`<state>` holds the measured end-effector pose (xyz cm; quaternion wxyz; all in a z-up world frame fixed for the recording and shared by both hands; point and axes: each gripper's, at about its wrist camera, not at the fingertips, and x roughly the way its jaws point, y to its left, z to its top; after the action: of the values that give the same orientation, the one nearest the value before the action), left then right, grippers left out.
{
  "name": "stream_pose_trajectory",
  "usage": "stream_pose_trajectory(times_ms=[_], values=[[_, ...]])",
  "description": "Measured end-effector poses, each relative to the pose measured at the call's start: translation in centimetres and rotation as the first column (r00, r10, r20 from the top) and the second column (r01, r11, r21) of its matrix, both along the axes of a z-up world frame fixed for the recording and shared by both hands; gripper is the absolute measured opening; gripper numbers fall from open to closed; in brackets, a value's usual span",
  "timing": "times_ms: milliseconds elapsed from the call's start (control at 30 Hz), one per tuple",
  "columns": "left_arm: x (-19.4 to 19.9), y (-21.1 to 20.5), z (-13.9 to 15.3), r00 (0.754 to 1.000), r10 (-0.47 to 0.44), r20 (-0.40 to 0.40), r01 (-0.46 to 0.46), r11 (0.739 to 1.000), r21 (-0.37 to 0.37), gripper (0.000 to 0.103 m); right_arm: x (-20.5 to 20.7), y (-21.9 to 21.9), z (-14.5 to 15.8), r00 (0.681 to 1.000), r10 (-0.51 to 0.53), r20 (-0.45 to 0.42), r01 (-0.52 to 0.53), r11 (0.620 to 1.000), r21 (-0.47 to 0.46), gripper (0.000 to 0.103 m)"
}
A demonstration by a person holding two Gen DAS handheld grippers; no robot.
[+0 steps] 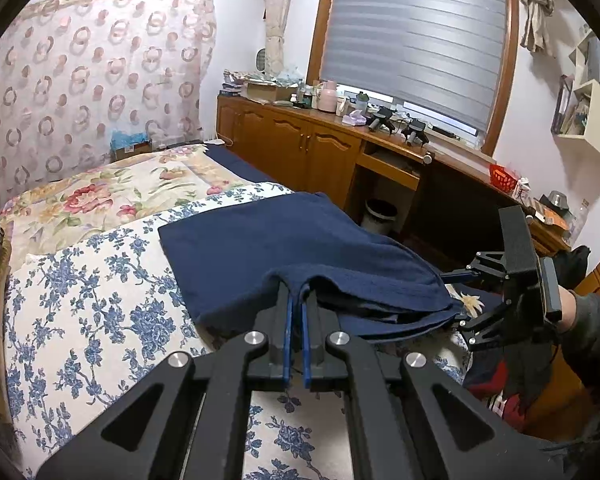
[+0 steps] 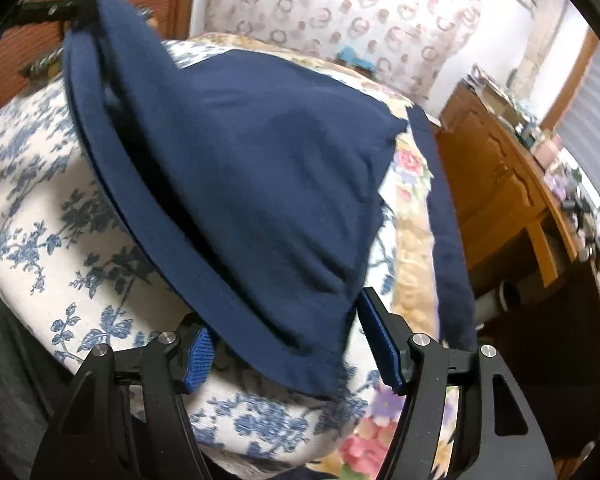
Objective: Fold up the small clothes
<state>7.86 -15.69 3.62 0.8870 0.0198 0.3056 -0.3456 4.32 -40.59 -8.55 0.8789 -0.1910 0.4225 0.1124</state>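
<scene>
Bed (image 1: 100,280) with blue-flowered cover. Navy garment (image 1: 284,248) lies folded on it, near edge lifted. Left gripper (image 1: 298,300) fingers clenched on that edge. Right gripper (image 2: 288,344) fingers spread wide, garment corner between them, not pinched.

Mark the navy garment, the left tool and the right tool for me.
navy garment (image 1: 284,236): left wrist view, flat upper panel.
left tool (image 1: 297,300): left wrist view, between the tips pinching the garment's edge.
right tool (image 2: 288,336): right wrist view, between the open tips.
</scene>
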Motion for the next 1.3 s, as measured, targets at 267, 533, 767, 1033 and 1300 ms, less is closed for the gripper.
stream_pose_trajectory(times_ms=[267,533,767,1033,1300], values=[[0.7,0.3,-0.1,1.000,0.005,-0.014,-0.005,1.000,-0.006,0.001,0.7,-0.4,0.6,0.999,0.016,0.041,-0.018,0.999,0.041,0.055],[1.8,0.6,0.3,1.000,0.020,-0.003,-0.020,1.000,-0.005,0.001,0.9,-0.4,2.1,0.992,0.051,0.112,-0.062,0.993,0.103,0.010],[6.9,1.3,1.6,0.998,0.068,0.019,-0.068,0.998,-0.002,0.001,5.5,-0.4,6.7,0.967,0.056,0.247,-0.089,0.988,0.123,0.007],[13.8,0.8,1.9,0.991,0.131,0.024,-0.131,0.991,0.025,0.001,13.3,-0.4,8.7,0.958,0.063,0.279,-0.104,0.986,0.134,0.007],[20.2,-0.3,-2.2,0.984,0.166,-0.066,-0.160,0.983,0.092,0.001,20.1,-1.3,6.2,0.986,0.040,0.161,-0.069,0.981,0.179,0.007]])
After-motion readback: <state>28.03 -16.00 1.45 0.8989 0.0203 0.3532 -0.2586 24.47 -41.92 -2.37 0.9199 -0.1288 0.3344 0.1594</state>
